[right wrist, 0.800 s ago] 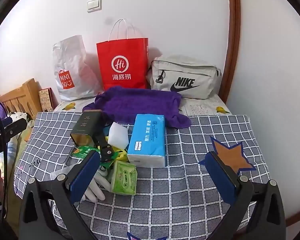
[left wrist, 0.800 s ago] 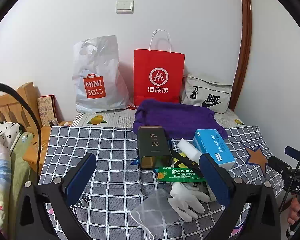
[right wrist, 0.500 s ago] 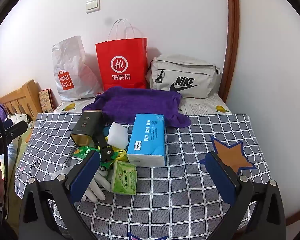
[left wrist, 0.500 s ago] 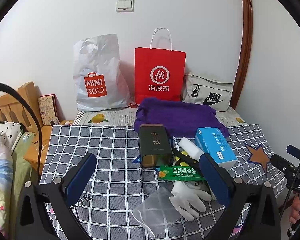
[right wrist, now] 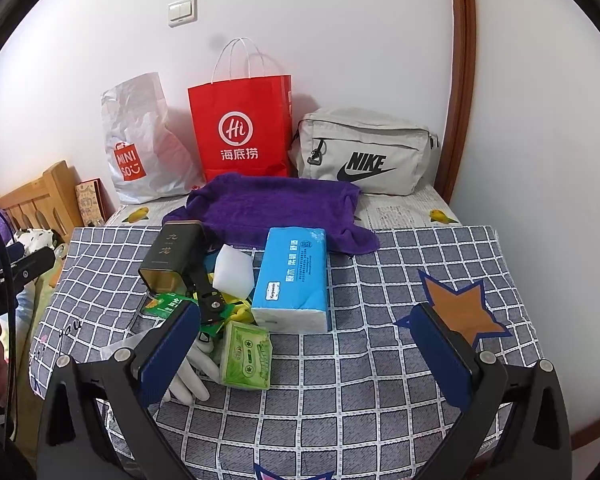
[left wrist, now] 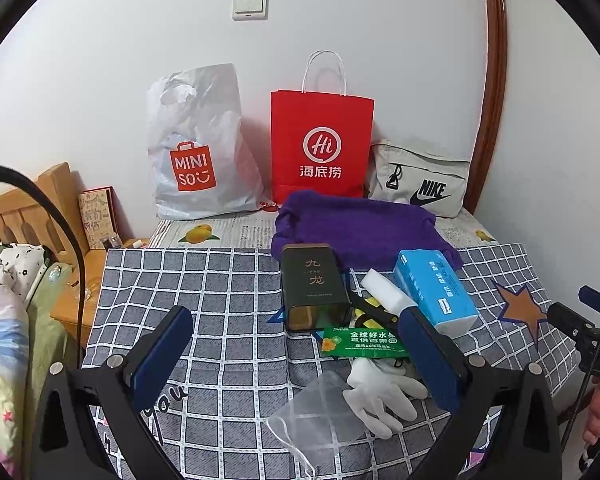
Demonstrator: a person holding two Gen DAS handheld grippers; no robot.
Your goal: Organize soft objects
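While both grippers are hanging spread and empty, nothing is being held.
The right gripper (right wrist: pixel 306 344) is facing the tissue pack (right wrist: pixel 292 276); the left gripper (left wrist: pixel 296 356) is over the glove (left wrist: pixel 380 392) (pinch it mid-body, I'd judge). Bags are reading MINISO (left wrist: pixel 192 172), Hi (left wrist: pixel 322 146), NIKE (left wrist: pixel 432 192).

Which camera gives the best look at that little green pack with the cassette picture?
The right wrist view: the green pack lies in full sight before the tissue box. In the left wrist view it is not visible; the gripper's own finger covers that spot.
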